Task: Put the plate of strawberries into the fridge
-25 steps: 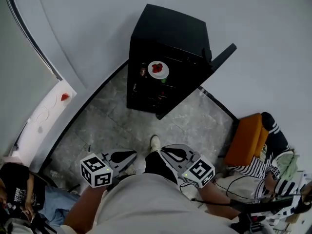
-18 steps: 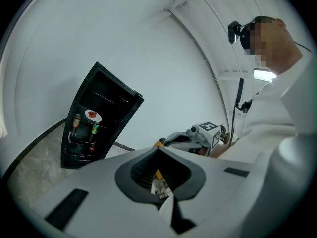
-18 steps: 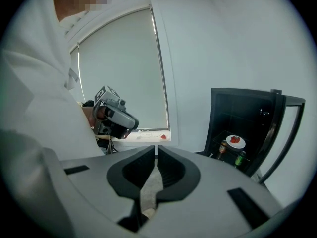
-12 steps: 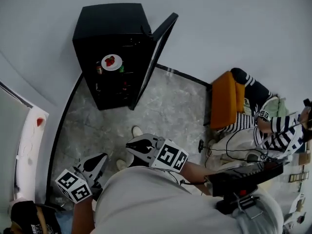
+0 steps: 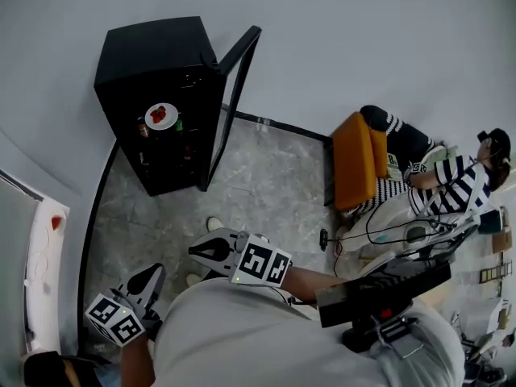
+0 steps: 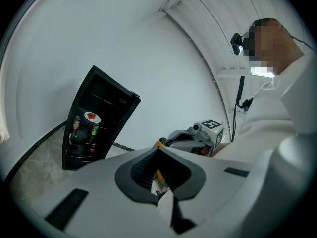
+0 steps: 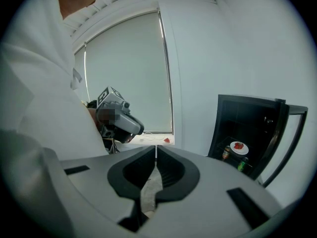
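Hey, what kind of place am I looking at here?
Probably an office or lab corner, not a kitchen: a small black fridge stands open on a stone-tiled floor by bare white walls, with an orange seat and cabled equipment beside a seated person.

Open floor before fridge, door wide open.

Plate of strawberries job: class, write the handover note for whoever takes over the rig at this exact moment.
Left hand-held gripper: shut, empty, held low by the person's body.
Right hand-held gripper: jaws closing, a narrow gap between them, nothing in it.
Plate of strawberries: on a shelf inside the black fridge, bottles beside it.
Done: the plate is in the fridge.
Left: the fridge door stands open; shutting it is probably the only step remaining.
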A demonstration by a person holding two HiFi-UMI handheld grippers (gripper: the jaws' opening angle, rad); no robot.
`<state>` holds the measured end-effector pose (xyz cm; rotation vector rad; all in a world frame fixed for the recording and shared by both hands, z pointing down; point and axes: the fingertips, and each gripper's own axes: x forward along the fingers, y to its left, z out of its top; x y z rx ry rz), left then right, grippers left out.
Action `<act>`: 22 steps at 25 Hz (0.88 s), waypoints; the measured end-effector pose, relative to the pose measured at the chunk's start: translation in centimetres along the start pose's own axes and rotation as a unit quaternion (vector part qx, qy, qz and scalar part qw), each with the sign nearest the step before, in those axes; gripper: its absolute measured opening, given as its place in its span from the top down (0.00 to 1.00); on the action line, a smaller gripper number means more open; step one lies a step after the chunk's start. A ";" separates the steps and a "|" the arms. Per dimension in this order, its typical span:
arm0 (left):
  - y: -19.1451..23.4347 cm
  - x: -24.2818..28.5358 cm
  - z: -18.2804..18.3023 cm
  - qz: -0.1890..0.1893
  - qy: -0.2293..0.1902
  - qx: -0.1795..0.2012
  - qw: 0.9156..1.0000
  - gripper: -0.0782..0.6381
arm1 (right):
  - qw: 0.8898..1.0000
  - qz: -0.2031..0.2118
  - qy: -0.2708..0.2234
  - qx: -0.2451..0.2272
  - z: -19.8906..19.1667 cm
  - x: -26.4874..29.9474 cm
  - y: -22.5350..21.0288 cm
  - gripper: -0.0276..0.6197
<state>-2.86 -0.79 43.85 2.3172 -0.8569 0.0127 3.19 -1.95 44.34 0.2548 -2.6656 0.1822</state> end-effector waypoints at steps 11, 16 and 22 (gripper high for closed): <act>0.6 0.8 -0.1 0.000 0.007 -0.004 1.000 0.87 | 1.000 -0.009 -0.002 0.004 -0.1 -0.1 -0.8 0.92; 1.1 1.1 0.1 0.000 0.009 -0.004 1.000 0.87 | 1.000 -0.011 0.000 0.010 -0.1 -0.3 -1.3 0.92; 2.0 1.7 0.3 0.003 0.016 -0.007 1.000 0.87 | 1.000 -0.013 0.001 0.012 -0.1 0.0 -2.2 0.92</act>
